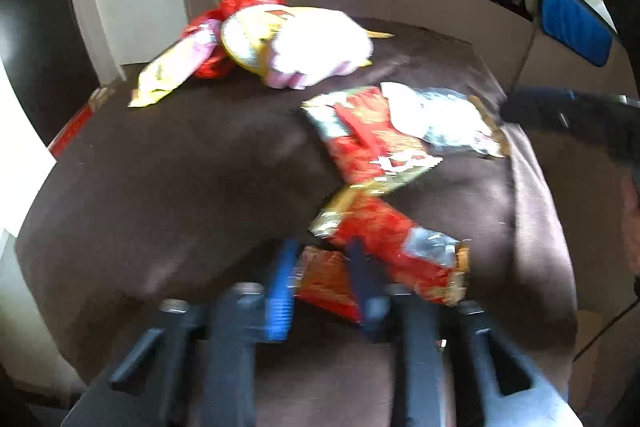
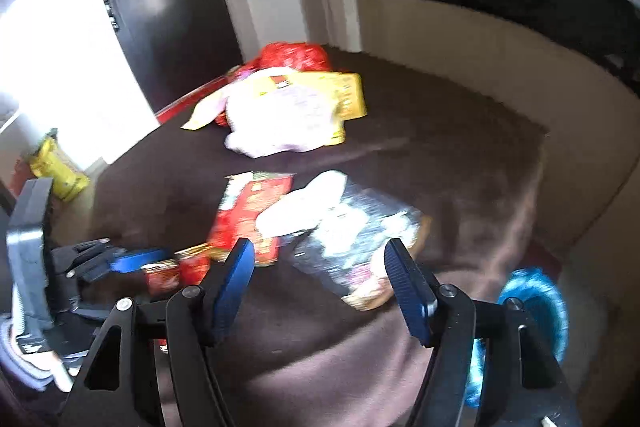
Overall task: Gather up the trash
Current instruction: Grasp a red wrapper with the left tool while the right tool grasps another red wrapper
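A red snack wrapper [image 1: 328, 281] is pinched between the narrowed blue fingers [image 1: 280, 291] of the left gripper [image 1: 322, 259] at the near edge of the brown-covered desk [image 1: 180, 167]. The right gripper [image 2: 320, 259] is held wide apart and empty, just short of a silver foil packet [image 2: 352, 239]. More wrappers [image 2: 288, 107] are heaped at the far side.
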{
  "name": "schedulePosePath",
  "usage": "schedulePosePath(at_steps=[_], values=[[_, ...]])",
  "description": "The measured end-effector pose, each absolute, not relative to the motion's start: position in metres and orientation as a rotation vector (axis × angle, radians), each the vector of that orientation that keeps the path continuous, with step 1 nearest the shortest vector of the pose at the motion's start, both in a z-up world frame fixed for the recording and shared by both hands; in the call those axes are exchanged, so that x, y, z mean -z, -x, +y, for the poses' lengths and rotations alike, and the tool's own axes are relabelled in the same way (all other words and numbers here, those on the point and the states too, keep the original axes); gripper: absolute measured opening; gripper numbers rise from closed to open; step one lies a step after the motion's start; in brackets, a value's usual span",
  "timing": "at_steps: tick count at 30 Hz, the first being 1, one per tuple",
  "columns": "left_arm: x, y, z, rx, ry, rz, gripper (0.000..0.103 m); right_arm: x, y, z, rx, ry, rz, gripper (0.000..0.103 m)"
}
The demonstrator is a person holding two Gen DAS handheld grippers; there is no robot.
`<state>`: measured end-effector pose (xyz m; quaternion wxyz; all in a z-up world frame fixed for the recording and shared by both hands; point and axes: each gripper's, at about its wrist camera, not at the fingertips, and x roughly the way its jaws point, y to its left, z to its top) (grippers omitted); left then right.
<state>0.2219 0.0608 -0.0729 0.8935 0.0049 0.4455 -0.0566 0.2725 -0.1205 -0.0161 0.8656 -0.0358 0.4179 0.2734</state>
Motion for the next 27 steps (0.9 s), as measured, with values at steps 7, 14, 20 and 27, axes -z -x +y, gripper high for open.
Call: schedulePosePath(at_steps=[7, 14, 20, 27], values=[[0.058, -0.232, 0.136, 0.023, 0.083, 0.928, 0.012, 0.055, -0.271, -0.07, -0.702, 0.024, 1.005, 0.065], [0.055, -0.201, 0.159, 0.042, 0.316, 0.986, 0.043, 0.071, -0.309, -0.027, -0.606, 0.02, 1.03, 0.075], [0.062, -0.184, 0.124, 0.12, 0.402, 1.066, 0.049, 0.072, -0.315, 0.013, -0.528, 0.291, 1.0, 0.04], [0.072, -0.188, 0.09, 0.131, 0.597, 1.121, 0.058, 0.034, -0.28, -0.055, -0.538, 0.196, 0.913, 0.015]])
